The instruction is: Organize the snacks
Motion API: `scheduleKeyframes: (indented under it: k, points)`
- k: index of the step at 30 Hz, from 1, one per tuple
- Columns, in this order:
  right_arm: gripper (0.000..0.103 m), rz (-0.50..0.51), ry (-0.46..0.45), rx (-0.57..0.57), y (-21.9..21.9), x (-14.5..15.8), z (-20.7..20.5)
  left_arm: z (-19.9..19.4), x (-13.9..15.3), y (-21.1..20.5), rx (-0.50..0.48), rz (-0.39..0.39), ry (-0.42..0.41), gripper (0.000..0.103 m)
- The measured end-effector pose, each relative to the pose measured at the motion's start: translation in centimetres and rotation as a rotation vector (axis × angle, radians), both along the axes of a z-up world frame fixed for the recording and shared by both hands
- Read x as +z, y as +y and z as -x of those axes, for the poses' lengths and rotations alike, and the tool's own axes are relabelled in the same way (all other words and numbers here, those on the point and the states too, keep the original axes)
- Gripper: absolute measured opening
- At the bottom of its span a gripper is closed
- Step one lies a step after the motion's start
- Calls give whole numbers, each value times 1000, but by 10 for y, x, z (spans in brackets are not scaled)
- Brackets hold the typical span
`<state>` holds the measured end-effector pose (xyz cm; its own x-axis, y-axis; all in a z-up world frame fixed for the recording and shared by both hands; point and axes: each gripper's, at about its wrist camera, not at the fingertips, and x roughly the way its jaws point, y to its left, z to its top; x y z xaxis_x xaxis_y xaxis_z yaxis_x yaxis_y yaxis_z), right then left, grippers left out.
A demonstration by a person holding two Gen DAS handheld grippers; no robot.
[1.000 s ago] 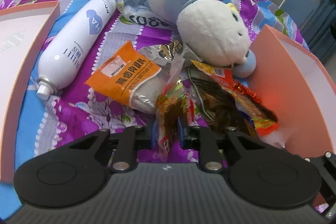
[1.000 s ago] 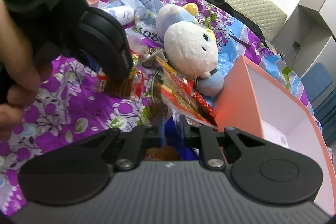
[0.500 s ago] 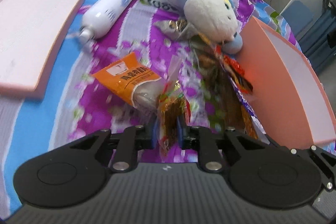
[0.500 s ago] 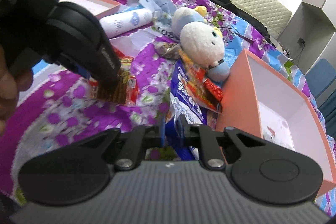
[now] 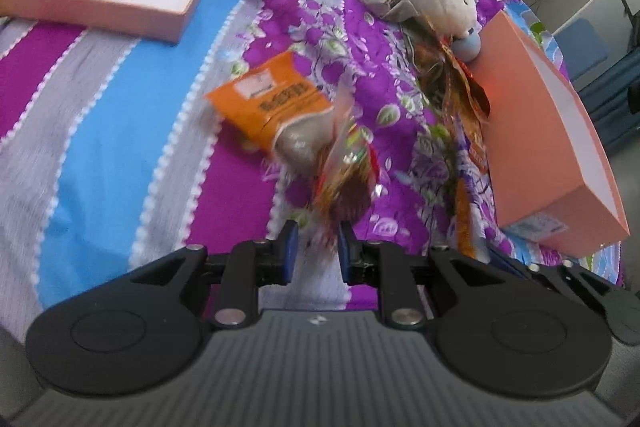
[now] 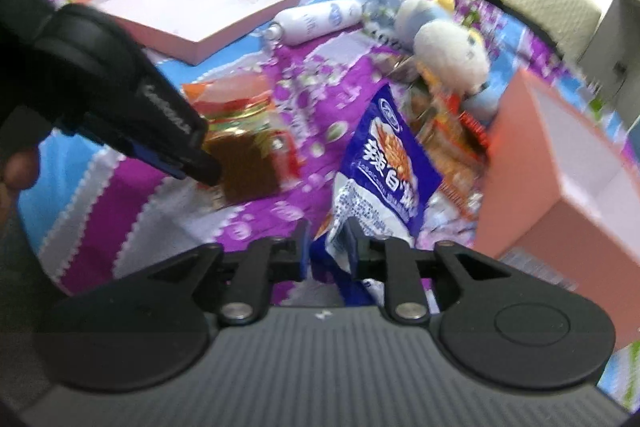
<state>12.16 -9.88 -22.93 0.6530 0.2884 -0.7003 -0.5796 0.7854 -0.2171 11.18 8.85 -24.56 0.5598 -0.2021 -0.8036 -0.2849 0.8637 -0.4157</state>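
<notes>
I'm mid-carry with both hands. My left claw (image 5: 314, 251) is pinched on a brown-and-red snack packet (image 5: 344, 183), lifted above the bed's patterned bedspread (image 5: 120, 131); my right claw (image 6: 330, 247) is clamped on the blue snack bag (image 6: 384, 167), which hangs just beside the open pink box (image 6: 560, 163) at the bed's right side. Next I'd swing each over the box's rim and release (the orange packet (image 5: 268, 103) waits on the bedspread).

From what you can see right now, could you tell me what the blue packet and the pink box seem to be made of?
Blue packet: probably glossy plastic film; it crinkles and shines. Pink box: likely matte cardboard; flat stiff walls, white inside.
</notes>
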Motion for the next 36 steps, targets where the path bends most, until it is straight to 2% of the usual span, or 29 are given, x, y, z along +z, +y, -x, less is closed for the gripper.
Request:
scheduleKeyframes:
  k: [2, 4, 6, 9, 11, 15, 22, 26, 33, 36]
  points:
    - [25, -51, 52, 1, -6, -1, -2, 5, 1, 1, 1, 1, -13, 35]
    - [31, -90, 83, -14, -11, -1, -2, 7, 3, 2, 8, -9, -36, 39]
    - [55, -120, 94, -40, -17, 0, -2, 7, 7, 2, 13, -27, -59, 39]
    - [74, -157, 106, -83, -25, 1, -6, 5, 13, 3, 12, -43, -93, 39]
    - [83, -178, 116, -114, -30, 2, -12, 1, 15, 3, 14, -64, -99, 39]
    - [84, -225, 179, -165, -38, -3, -30, -5, 15, 4, 12, -60, -106, 39]
    - [84, -243, 282, -206, -40, -19, -55, -12, 18, 1, 16, -66, -96, 38]
    - [84, -233, 309, -196, -40, -26, -59, -17, 19, -5, 5, -104, -80, 37]
    - [85, -240, 338, -181, -38, -29, -62, -22, 25, -14, -39, -110, -83, 33]
    - [82, -227, 336, -169, -37, -32, -62, -25, 25, -16, -50, -117, -80, 32]
